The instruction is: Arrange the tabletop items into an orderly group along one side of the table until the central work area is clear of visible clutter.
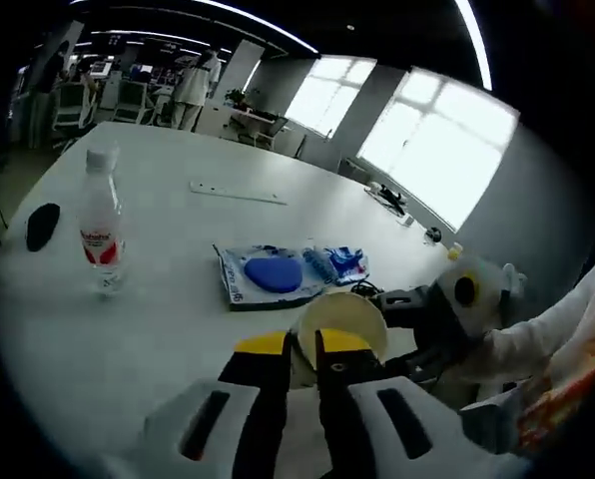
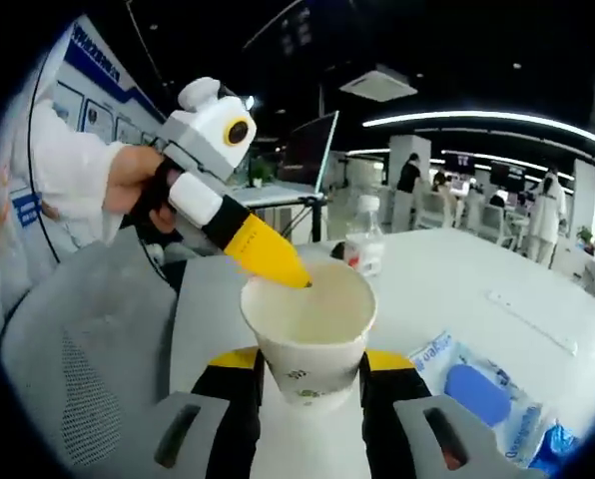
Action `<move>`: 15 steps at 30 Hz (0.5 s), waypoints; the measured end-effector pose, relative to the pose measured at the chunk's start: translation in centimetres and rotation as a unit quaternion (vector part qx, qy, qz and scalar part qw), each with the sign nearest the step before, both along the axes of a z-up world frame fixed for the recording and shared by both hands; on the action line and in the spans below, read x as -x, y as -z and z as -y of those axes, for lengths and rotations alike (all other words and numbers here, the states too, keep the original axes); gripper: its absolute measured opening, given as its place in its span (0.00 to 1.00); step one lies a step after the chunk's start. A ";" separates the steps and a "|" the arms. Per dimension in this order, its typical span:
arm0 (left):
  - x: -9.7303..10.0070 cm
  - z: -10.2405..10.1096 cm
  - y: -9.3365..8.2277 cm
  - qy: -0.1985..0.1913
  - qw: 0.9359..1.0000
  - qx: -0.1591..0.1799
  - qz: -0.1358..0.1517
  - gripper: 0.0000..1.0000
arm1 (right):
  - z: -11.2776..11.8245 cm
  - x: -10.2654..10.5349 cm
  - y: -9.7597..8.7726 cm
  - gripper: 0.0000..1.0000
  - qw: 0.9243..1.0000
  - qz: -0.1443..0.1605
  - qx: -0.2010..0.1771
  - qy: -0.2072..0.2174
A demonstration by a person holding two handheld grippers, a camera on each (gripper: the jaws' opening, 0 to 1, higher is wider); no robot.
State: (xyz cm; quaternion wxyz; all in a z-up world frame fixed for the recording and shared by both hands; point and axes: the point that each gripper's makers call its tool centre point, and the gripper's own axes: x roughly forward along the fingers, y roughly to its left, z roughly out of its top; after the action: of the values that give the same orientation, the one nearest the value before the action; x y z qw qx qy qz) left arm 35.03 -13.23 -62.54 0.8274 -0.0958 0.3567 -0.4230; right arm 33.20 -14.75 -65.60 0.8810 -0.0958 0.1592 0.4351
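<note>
Right tongs (image 2: pixel 310 384): closed on the paper cup (image 2: pixel 309 329), one jaw on each side of the lower wall; cup upright, mouth open.
Left tongs (image 1: pixel 302 361): yellow tips together at the cup rim (image 1: pixel 342 324); in the right gripper view one tip (image 2: pixel 268 257) dips inside the rim. Whether they pinch the rim, cannot tell.
Cup location: at the near edge of the bench (image 1: pixel 178 299), held between both tools.
Water bottle (image 1: pixel 101 233): upright, white cap, red label, on the left of the bench, well apart from the cup.
Black object (image 1: pixel 42 226): flat on the bench, just left of the bottle.
Plastic packet (image 1: pixel 278 274): lying flat near mid-bench, blue item inside, just beyond the cup.
White strip (image 1: pixel 236 192): flat on the far part of the bench.
Hand (image 2: pixel 138 185): grips the left tool's handle.
Grey chair (image 2: pixel 88 349): near side, left of the cup.
</note>
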 end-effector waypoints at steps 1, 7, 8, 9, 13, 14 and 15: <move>-0.2 0.1 0.0 -0.005 1.000 -0.001 -0.001 0.01 | 0.0 0.1 0.0 0.37 1.000 -0.003 -0.002 0.000; -1.1 -0.2 -0.2 -0.036 0.999 -0.005 -0.017 0.00 | 0.1 0.2 -0.5 0.38 0.999 -0.016 -0.027 0.015; -1.5 -0.4 0.0 -0.042 0.999 -0.011 -0.018 0.00 | 0.4 0.2 -0.4 0.38 0.999 -0.023 -0.027 0.023; -1.8 -0.6 0.1 -0.048 0.999 -0.017 -0.018 0.00 | 0.8 0.2 -0.5 0.39 0.999 -0.023 -0.029 0.029; -3.7 -1.3 -0.4 -0.085 0.996 -0.013 -0.027 0.00 | 2.6 0.5 -0.3 0.45 0.997 -0.032 -0.045 0.060; -4.1 -1.4 -0.4 -0.090 0.995 -0.015 -0.028 0.00 | 3.0 0.7 -0.1 0.44 0.996 -0.034 -0.045 0.064; -4.7 -1.6 -0.5 -0.094 0.995 -0.021 -0.027 0.00 | 3.6 0.9 0.0 0.44 0.996 -0.038 -0.045 0.070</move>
State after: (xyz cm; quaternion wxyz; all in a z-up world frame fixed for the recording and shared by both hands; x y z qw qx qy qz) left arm 39.75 -11.67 -62.08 0.8557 -0.1232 0.3766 -0.3327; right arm 32.30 -18.36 -65.65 0.9060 -0.0279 0.1786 0.3828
